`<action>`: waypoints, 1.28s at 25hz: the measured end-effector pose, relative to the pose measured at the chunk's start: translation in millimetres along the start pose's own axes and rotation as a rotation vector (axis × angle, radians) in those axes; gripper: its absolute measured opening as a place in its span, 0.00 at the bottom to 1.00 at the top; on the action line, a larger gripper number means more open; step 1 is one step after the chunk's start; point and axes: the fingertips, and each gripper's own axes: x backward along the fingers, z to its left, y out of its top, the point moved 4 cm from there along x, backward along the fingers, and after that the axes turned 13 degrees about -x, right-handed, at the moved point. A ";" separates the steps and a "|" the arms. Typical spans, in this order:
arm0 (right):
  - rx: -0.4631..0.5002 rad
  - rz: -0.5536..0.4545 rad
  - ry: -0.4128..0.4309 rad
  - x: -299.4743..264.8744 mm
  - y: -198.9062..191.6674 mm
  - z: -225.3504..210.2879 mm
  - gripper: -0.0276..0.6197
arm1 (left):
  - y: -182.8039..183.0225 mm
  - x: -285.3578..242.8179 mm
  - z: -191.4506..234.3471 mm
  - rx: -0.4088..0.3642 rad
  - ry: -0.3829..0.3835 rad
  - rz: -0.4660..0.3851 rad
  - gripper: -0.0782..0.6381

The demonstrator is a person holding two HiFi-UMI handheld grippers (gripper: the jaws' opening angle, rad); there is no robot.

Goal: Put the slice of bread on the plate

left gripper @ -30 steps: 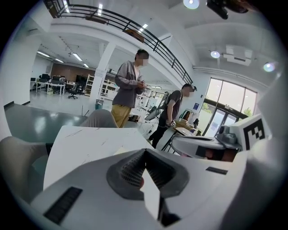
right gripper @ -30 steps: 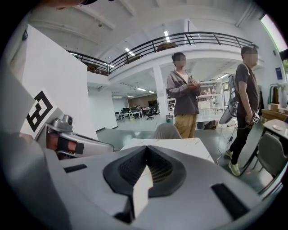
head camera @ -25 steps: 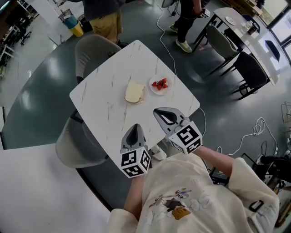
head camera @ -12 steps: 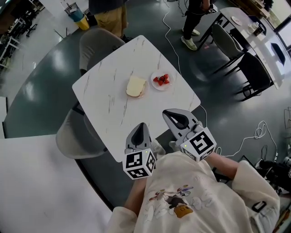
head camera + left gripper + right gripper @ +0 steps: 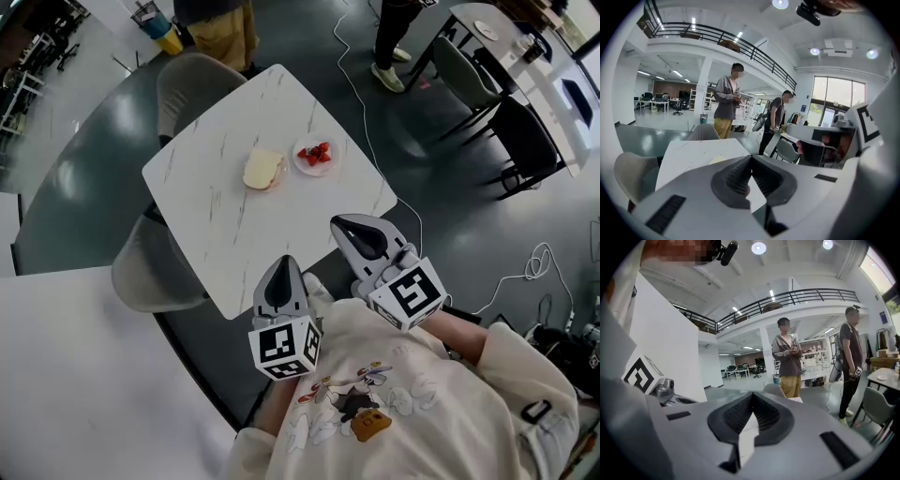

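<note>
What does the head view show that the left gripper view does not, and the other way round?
Only the head view: the person's printed cream shirt and the marker cube of the left gripper. Only the left gripper view: a railed balcony, ceiling lights and a large window. Both: the white marble table, a grey chair behind it and the left gripper, jaws shut.

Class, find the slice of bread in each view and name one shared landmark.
Head view: slice of bread on the table, left of the strawberries.
Left gripper view: probably the pale patch just above the jaws.
Right gripper view: not in it.
Shared landmark: person in mustard trousers beyond the table.
</note>
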 end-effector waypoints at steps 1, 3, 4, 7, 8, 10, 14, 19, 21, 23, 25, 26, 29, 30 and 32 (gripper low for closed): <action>-0.002 0.001 0.001 3.9 -0.6 -0.4 0.04 | -0.8 1.8 -4.0 -0.002 0.004 0.000 0.12; -0.010 0.003 -0.002 11.8 -3.4 -1.4 0.04 | -3.6 4.6 -11.9 0.005 0.007 0.002 0.12; -0.014 0.005 -0.005 15.4 -5.1 -1.8 0.04 | -4.6 5.5 -15.6 0.009 0.008 0.003 0.12; -0.021 0.023 -0.013 24.2 -12.6 -1.8 0.04 | -3.8 7.1 -22.9 0.012 0.015 0.000 0.12; -0.020 0.031 -0.016 26.5 -15.7 -1.5 0.04 | -2.6 7.2 -23.7 0.012 0.019 -0.004 0.12; -0.020 0.044 -0.025 29.7 -21.9 -0.9 0.04 | -1.0 6.9 -24.8 0.008 0.024 -0.009 0.12; -0.039 0.064 -0.030 33.5 -31.5 1.2 0.04 | -2.9 6.8 -31.4 0.000 0.014 -0.001 0.12; -0.055 0.068 -0.040 34.7 -34.4 0.8 0.04 | 1.4 3.7 -36.5 -0.022 -0.008 -0.004 0.12; -0.068 0.066 -0.055 36.6 -35.3 -1.6 0.04 | 1.7 3.0 -38.1 -0.026 -0.017 -0.001 0.12; -0.078 0.064 -0.072 38.3 -37.3 -4.1 0.04 | 0.4 2.6 -38.7 -0.029 -0.026 0.001 0.12; -0.085 0.063 -0.084 39.4 -40.4 -5.9 0.04 | -1.3 1.4 -37.7 -0.029 -0.031 0.002 0.12; -0.090 0.064 -0.090 40.1 -42.6 -6.5 0.04 | -2.0 0.8 -37.1 -0.026 -0.033 0.003 0.12; -0.092 0.063 -0.101 43.3 -42.8 -5.1 0.04 | -3.0 2.3 -37.4 -0.019 -0.038 0.008 0.12; -0.089 0.062 -0.102 44.3 -41.4 -4.2 0.04 | -2.8 3.5 -37.8 -0.018 -0.039 0.009 0.12; -0.091 0.063 -0.103 46.1 -40.3 -3.0 0.04 | -1.6 5.4 -38.4 -0.017 -0.041 0.011 0.12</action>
